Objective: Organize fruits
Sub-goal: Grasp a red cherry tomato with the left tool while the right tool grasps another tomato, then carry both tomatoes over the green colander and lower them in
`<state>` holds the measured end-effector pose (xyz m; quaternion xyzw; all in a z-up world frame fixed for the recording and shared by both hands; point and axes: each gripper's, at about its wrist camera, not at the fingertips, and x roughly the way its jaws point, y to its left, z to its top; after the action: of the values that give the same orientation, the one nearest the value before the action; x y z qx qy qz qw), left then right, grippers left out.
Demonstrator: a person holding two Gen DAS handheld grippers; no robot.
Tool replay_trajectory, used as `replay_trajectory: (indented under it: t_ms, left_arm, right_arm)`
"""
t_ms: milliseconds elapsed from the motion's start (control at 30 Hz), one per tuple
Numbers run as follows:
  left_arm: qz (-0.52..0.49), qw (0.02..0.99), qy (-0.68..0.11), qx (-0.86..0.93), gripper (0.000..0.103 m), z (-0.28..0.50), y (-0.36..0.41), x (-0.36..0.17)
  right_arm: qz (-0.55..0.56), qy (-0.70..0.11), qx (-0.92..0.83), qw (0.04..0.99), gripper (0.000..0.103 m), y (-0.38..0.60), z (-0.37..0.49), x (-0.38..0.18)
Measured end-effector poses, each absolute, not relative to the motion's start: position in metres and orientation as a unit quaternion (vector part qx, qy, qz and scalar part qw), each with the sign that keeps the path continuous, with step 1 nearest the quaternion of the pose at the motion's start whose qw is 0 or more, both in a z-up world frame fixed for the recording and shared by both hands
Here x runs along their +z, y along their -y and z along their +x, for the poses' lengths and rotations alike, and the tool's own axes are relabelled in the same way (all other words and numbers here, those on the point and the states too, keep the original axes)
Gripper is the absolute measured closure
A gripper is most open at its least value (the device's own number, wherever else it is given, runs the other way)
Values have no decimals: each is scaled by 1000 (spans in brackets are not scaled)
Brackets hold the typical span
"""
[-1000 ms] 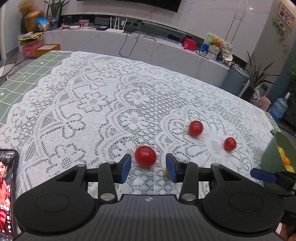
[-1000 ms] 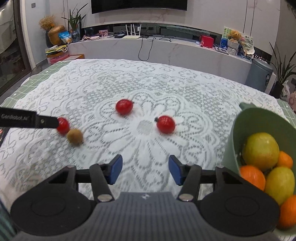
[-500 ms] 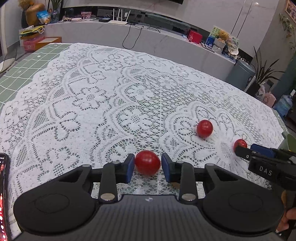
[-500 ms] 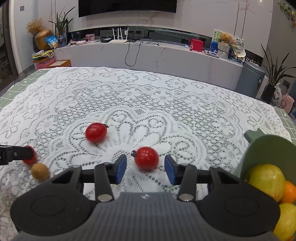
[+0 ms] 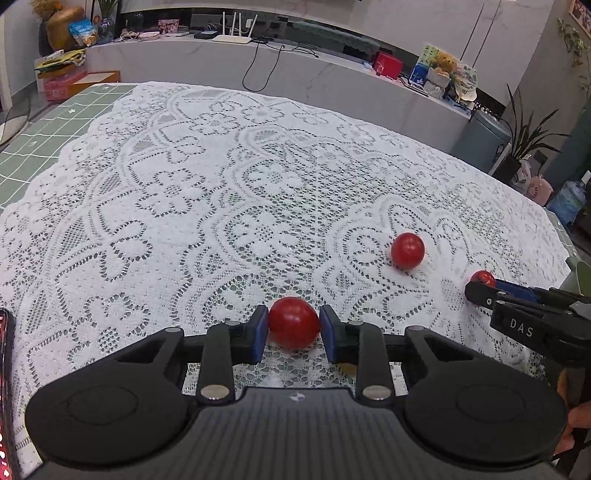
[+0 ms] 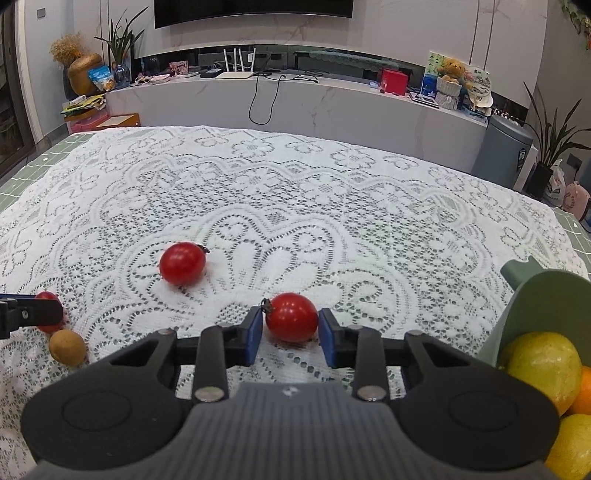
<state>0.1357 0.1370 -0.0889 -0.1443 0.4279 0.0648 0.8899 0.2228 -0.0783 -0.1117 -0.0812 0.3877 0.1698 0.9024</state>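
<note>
Red round cherry tomatoes (image 5: pixel 293 326) (image 6: pixel 291 322) being clamped on white lace cloth (image 5: pixel 221 206), one each by left gripper (image 5: pixel 293 334) and right gripper (image 6: pixel 291 332), jaws just closing, probably for carrying to green bowl (image 6: pixel 546 306) nearby.

Home living rm, wall TV (image 6: pixel 253 11), router (image 6: pixel 236 74) on marble ledge, lace tablecloth (image 6: pixel 295 192), potted plants (image 6: pixel 550 147)

From my left wrist camera, the phone (image 5: pixel 4 387) is cut by the left edge to a sliver, and the green bowl (image 5: pixel 583 275) is barely a rim at the right edge. The right gripper's finger hides most of the far tomato (image 5: pixel 483 277). On my right wrist camera the bowl's fruit (image 6: pixel 541 369) runs off the frame, and the left gripper's finger covers the small tomato (image 6: pixel 46 296).
</note>
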Motion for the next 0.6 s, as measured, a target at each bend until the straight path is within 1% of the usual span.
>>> replay_trajectory:
  t_ms: [300, 533, 600]
  left_arm:
    - [-131, 903, -406, 58, 70, 125, -125, -63]
    - [-118, 914, -388, 30, 70, 118, -100, -39]
    - [-115, 916, -384, 19, 70, 115, -92, -34]
  right_arm:
    - [-70, -373, 194, 905, 73, 84, 193, -84]
    - [-56, -373, 212, 902, 73, 100, 161, -64]
    - [-54, -370, 215, 902, 75, 105, 154, -59]
